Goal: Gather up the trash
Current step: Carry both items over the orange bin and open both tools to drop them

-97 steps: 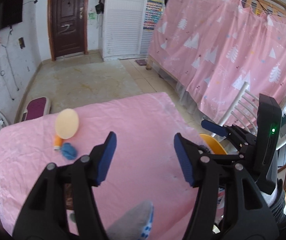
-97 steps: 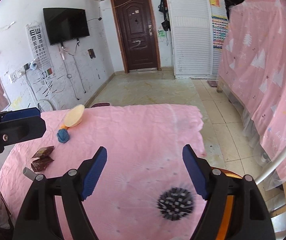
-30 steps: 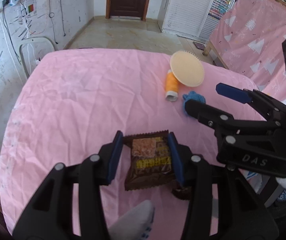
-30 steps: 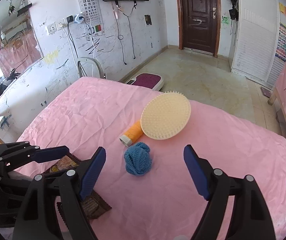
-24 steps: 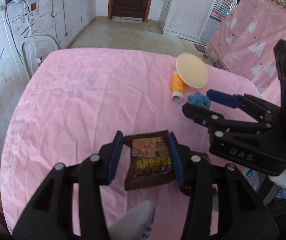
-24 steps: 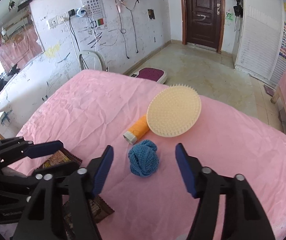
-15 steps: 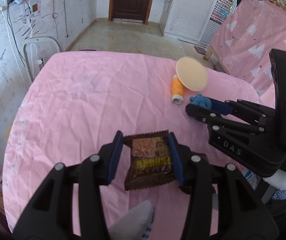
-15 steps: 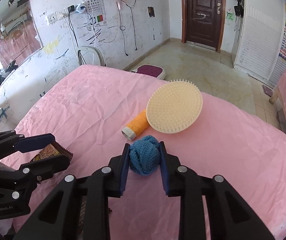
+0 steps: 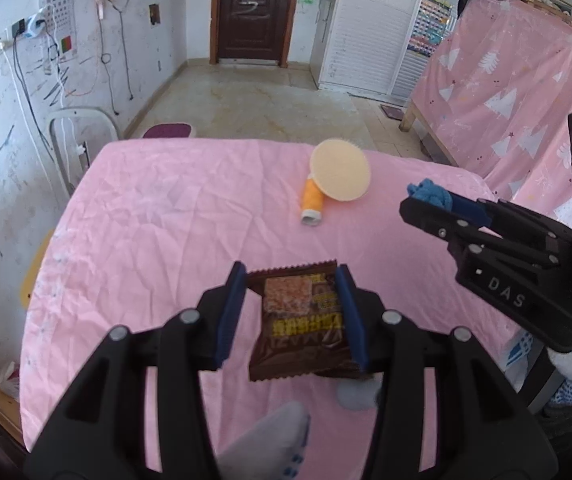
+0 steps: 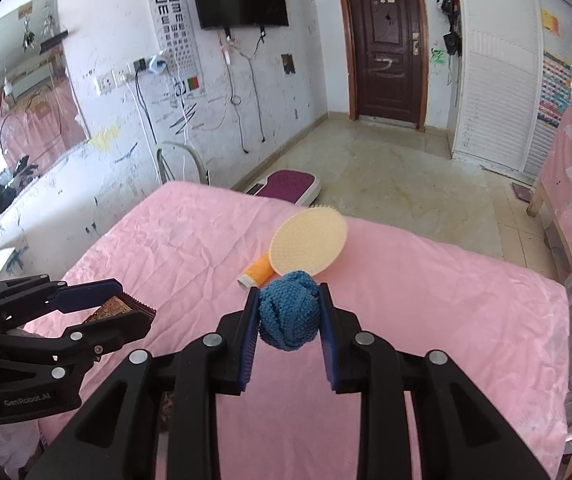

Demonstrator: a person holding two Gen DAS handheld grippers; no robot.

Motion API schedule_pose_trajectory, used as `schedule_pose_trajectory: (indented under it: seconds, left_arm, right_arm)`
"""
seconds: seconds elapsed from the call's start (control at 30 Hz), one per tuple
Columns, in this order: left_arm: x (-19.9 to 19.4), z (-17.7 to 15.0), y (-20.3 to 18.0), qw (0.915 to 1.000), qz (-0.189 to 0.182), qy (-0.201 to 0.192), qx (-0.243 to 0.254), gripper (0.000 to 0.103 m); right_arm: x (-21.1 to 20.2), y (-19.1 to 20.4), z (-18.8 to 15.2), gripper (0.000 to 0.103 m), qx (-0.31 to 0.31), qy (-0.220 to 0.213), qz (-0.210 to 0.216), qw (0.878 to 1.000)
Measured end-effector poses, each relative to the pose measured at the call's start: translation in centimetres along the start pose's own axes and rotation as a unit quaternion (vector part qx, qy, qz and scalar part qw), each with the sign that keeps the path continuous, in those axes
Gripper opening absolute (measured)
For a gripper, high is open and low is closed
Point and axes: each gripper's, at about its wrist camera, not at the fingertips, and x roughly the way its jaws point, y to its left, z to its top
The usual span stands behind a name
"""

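A brown wrapper (image 9: 300, 322) is pinched between the blue pads of the left gripper (image 9: 292, 316), held clear above the pink cloth (image 9: 166, 208). Its long axis runs along the fingers, from six toward twelve o'clock, with the serrated end at the tips. A blue knit ball (image 10: 289, 314) is squeezed between the pads of the right gripper (image 10: 288, 328), also lifted off the cloth; in the left view only its edge (image 9: 430, 194) is seen past the right gripper's fingers.

Both pieces are already in hand, so the coming move is judged to turn on where the bin lies, and no bin is seen in either view. Which hand is nearer to it cannot be told.

Still on the cloth, at about twelve o'clock from both grippers, a round cream brush (image 10: 308, 240) rests partly over an orange tube (image 10: 256, 272); the tube's long axis runs toward seven o'clock in the right view. Of the two, the right gripper appears nearer.

A dark scrap and a grey object under the left gripper's right finger are mostly hidden and cannot be identified. The near edge of the cloth is cut off by the gripper bodies.
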Motion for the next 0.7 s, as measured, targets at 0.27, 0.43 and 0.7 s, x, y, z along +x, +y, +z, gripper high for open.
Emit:
schedule_pose_trajectory:
  seconds: [0.27, 0.43, 0.7]
  left_arm:
    - [-1.6, 0.4, -4.3, 0.9992, -0.010, -0.013, 0.036, 0.044]
    - [-2.1, 0.5, -7.8, 0.9974, -0.024, -0.019, 0.065, 0.044]
    - [-2.1, 0.6, -13.7, 0.9931, -0.042, -0.021, 0.108, 0.044]
  right_arm:
    - [-6.1, -3.2, -1.6, 0.017, 0.030, -0.057, -0.021, 0.998]
    - [-9.7, -6.2, -3.2, 0.017, 0.058, -0.084, -0.044, 0.994]
    - [-13.9, -11.2, -6.3, 0.017, 0.093, -0.106, -0.084, 0.986]
